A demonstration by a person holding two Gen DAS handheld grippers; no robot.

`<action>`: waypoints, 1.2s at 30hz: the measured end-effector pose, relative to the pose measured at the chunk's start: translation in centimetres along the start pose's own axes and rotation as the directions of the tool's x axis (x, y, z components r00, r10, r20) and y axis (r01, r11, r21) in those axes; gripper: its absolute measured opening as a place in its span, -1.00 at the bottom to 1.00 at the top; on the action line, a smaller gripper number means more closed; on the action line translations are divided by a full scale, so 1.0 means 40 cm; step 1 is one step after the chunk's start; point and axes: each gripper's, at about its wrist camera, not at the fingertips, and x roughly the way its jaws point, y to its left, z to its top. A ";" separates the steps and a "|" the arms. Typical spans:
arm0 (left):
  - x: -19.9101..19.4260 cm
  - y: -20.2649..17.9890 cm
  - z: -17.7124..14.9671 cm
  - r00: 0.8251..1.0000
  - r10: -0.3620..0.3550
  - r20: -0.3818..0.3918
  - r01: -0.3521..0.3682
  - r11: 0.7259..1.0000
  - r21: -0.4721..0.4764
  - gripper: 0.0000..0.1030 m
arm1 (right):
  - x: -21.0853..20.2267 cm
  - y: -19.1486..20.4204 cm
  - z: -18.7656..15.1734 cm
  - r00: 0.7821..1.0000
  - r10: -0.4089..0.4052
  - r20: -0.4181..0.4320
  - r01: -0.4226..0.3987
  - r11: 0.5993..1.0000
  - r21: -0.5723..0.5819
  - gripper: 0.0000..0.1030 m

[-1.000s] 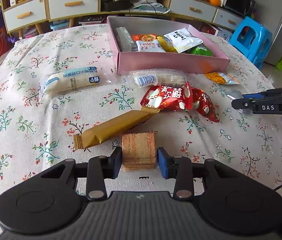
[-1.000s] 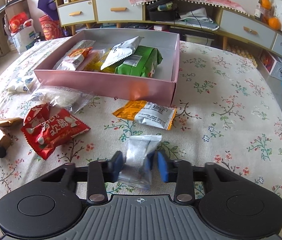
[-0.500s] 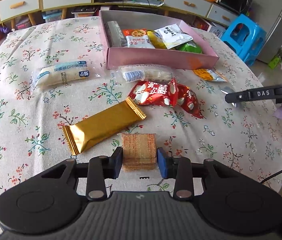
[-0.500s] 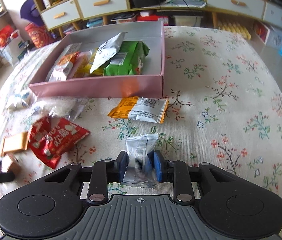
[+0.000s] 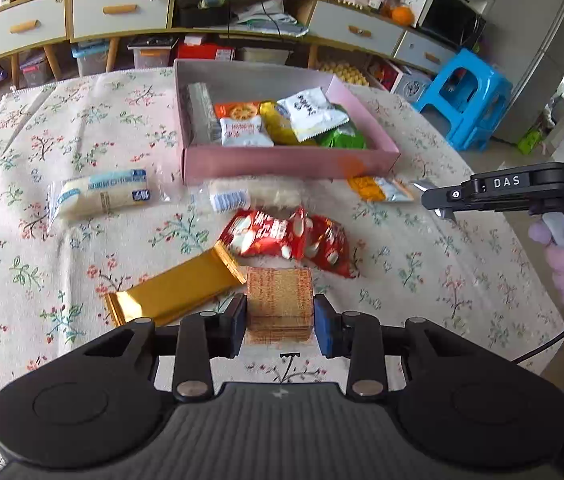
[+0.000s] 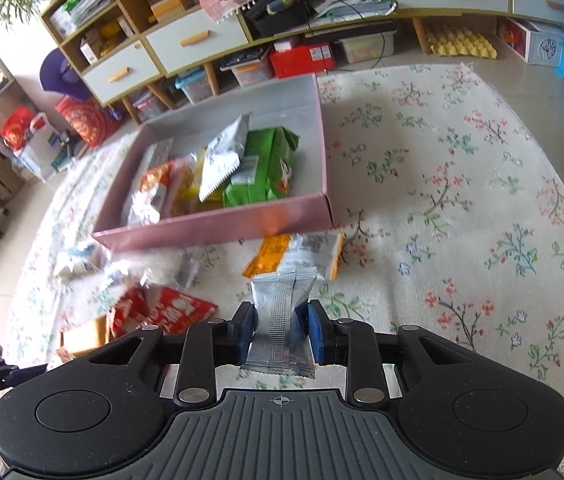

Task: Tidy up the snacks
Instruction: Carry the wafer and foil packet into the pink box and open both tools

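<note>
Pink box [image 5: 282, 160]: holds white packet [image 5: 311, 114], green packet [image 6: 266, 168], orange packet [image 5: 238, 111]. Left gripper [image 5: 280, 322]: clamped on wafer block [image 5: 280, 302] above table. Right gripper [image 6: 280, 334]: clamped on silver packet [image 6: 282, 312], near box.

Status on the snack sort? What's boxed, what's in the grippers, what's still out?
Done: several packets, including a green one, already lie in the pink cardboard box.
In hand: left gripper is shut on a brown wafer block; right gripper is shut on a silver foil sachet.
Left on the floral tablecloth: gold bar, red bag, white-blue roll, clear pack, orange-white sachet.
</note>
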 end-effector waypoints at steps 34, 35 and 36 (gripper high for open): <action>0.155 0.019 0.251 0.972 -0.068 0.225 0.114 0.974 -0.197 -0.38 | 0.149 -0.050 0.184 0.986 0.097 0.135 -0.131 0.954 0.271 -0.48; 0.167 0.023 0.261 0.973 -0.066 0.223 0.113 0.973 -0.203 -0.38 | 0.152 -0.048 0.185 0.986 0.099 0.135 -0.134 0.952 0.274 -0.48; 0.180 0.029 0.268 0.973 -0.065 0.223 0.114 0.970 -0.213 -0.38 | 0.154 -0.046 0.187 0.986 0.100 0.134 -0.134 0.953 0.273 -0.48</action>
